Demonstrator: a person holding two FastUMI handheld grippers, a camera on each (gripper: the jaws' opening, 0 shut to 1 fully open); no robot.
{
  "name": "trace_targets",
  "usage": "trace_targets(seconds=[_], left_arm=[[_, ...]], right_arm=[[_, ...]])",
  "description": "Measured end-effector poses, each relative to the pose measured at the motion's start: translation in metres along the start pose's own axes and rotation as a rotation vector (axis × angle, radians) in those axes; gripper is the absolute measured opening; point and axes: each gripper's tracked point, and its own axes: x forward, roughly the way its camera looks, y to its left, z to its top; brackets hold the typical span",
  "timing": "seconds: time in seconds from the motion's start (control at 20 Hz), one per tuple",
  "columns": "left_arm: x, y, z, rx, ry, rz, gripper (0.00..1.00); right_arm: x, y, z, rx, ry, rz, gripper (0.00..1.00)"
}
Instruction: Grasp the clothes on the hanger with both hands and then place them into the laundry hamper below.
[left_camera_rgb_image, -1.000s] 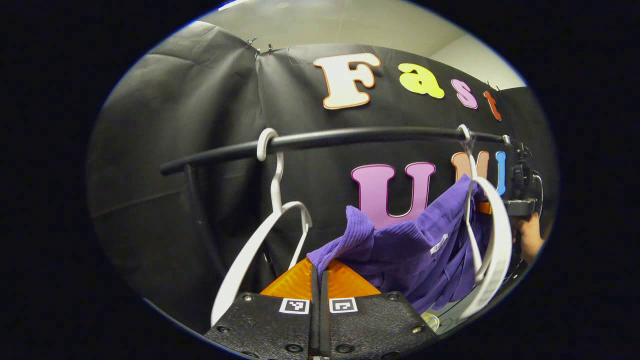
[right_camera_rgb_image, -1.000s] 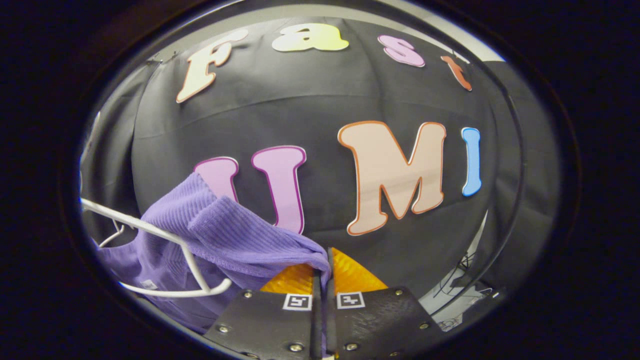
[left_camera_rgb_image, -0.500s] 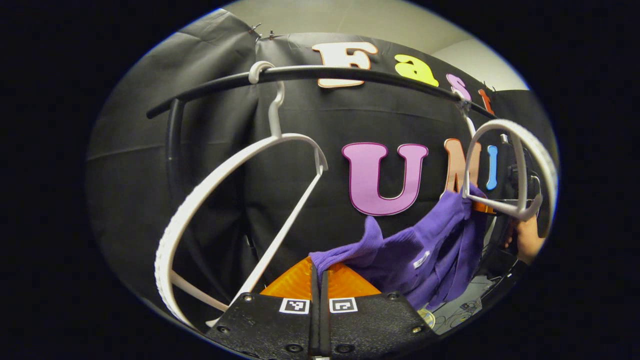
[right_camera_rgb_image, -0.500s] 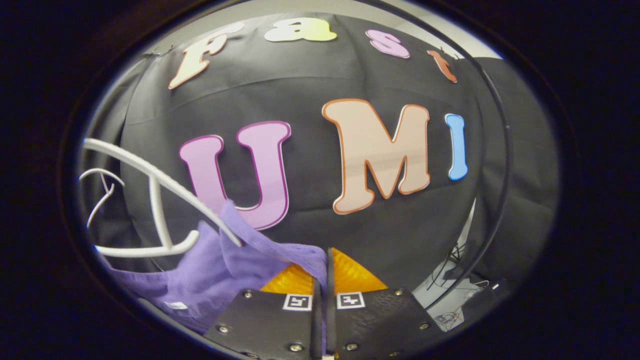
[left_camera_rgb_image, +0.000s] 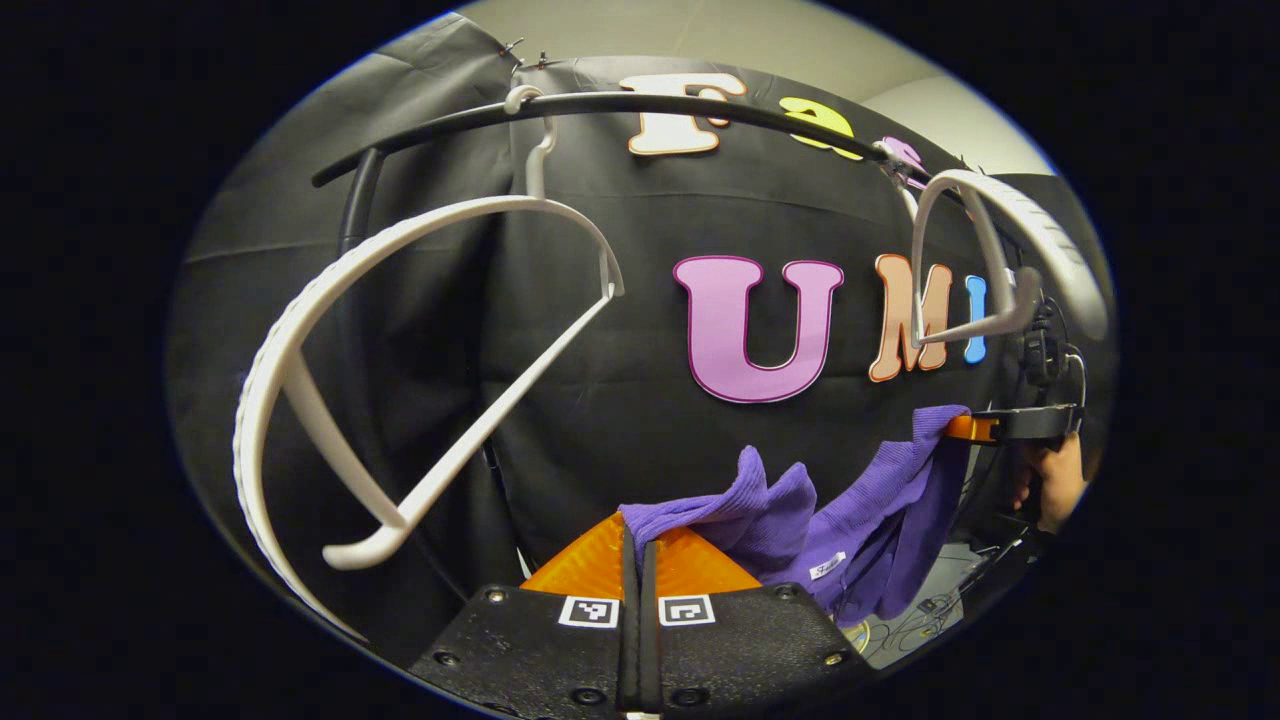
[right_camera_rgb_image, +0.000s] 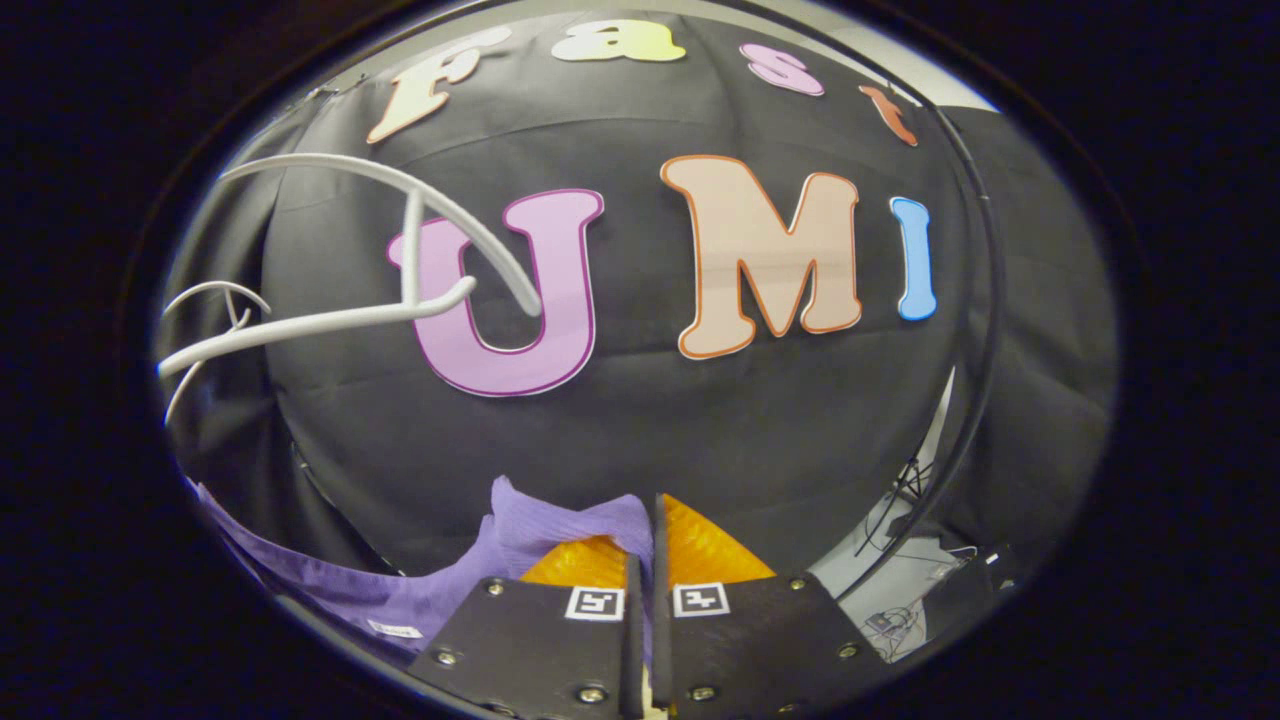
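A purple knitted garment (left_camera_rgb_image: 860, 510) hangs stretched between my two grippers, free of its hanger. My left gripper (left_camera_rgb_image: 637, 545) is shut on one end of it at the bottom of the left gripper view. My right gripper (right_camera_rgb_image: 645, 540) is shut on the other end of the purple garment (right_camera_rgb_image: 560, 530), which trails away to the lower left. In the left gripper view the right gripper (left_camera_rgb_image: 1000, 428) and the hand (left_camera_rgb_image: 1050, 490) holding it show at the far right. The bare white hanger (left_camera_rgb_image: 1000, 250) it came from hangs above on the black rail (left_camera_rgb_image: 640, 103).
A second bare white hanger (left_camera_rgb_image: 420, 330) hangs from the rail's left end, close to my left gripper. The same two hangers (right_camera_rgb_image: 400, 270) show at upper left in the right gripper view. The rack's black upright (right_camera_rgb_image: 985, 330) curves down the right. Cables (right_camera_rgb_image: 900, 620) lie on the floor.
Both grippers have come down with the garment; it has slipped off the right-hand hanger, which now hangs bare above. The rail and hangers sit higher in both views.
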Motion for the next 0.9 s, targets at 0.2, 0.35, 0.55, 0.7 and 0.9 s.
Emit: trace_targets(seconds=[0.2,0.35,0.55,0.7,0.9], left_arm=[[-0.029,-0.001,-0.004,-0.007,0.003,0.022,0.00],[-0.059,-0.005,-0.001,-0.011,-0.011,0.036,0.00],[-0.098,-0.014,0.008,-0.009,-0.030,0.042,0.00],[-0.124,-0.027,0.018,-0.016,-0.048,0.040,0.00],[-0.155,-0.050,0.034,-0.016,-0.077,0.013,0.01]], right_arm=[[-0.040,-0.001,-0.010,-0.003,0.009,0.028,0.00],[-0.075,-0.001,-0.010,-0.015,-0.002,0.058,0.00],[-0.130,-0.003,-0.007,-0.037,-0.030,0.096,0.00],[-0.168,-0.006,-0.006,-0.042,-0.042,0.125,0.04],[-0.220,-0.006,-0.003,-0.022,-0.067,0.166,0.04]])
